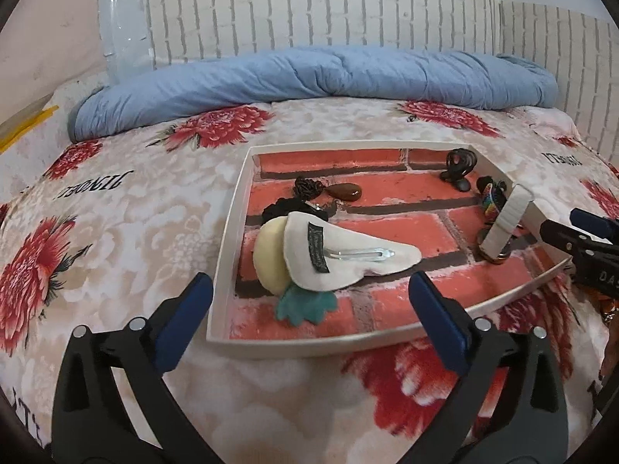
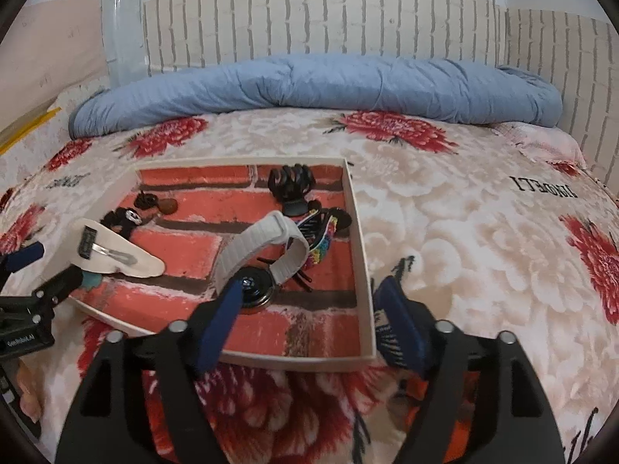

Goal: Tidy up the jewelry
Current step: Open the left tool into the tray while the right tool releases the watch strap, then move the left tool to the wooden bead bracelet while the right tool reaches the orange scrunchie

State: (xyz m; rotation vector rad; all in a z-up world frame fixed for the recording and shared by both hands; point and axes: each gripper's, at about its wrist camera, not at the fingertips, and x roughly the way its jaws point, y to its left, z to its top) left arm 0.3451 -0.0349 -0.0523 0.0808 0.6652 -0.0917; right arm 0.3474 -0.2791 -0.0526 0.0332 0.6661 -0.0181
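A white-rimmed tray (image 1: 228, 232) (image 2: 363, 270) with a brick-print floor lies on the flowered bedspread. In it are a felt hair clip (image 1: 348, 251) (image 2: 127, 255), a brown teardrop pendant (image 1: 346, 192), a black claw clip (image 2: 292, 183), a rainbow clip (image 2: 321, 239) and a watch with a white band (image 2: 267, 232) (image 1: 506, 216). My left gripper (image 1: 309, 276) stands open at the tray's near left corner, with the felt clip just ahead and untouched. My right gripper (image 2: 309, 284) is open over the tray's right corner, its left finger beside the watch face, holding nothing.
A rolled blue duvet (image 1: 309, 73) (image 2: 309, 81) lies across the back of the bed against a brick-pattern wall. A clear plastic item (image 1: 120, 19) stands at the back left. The bedspread (image 2: 464, 232) stretches to the tray's right.
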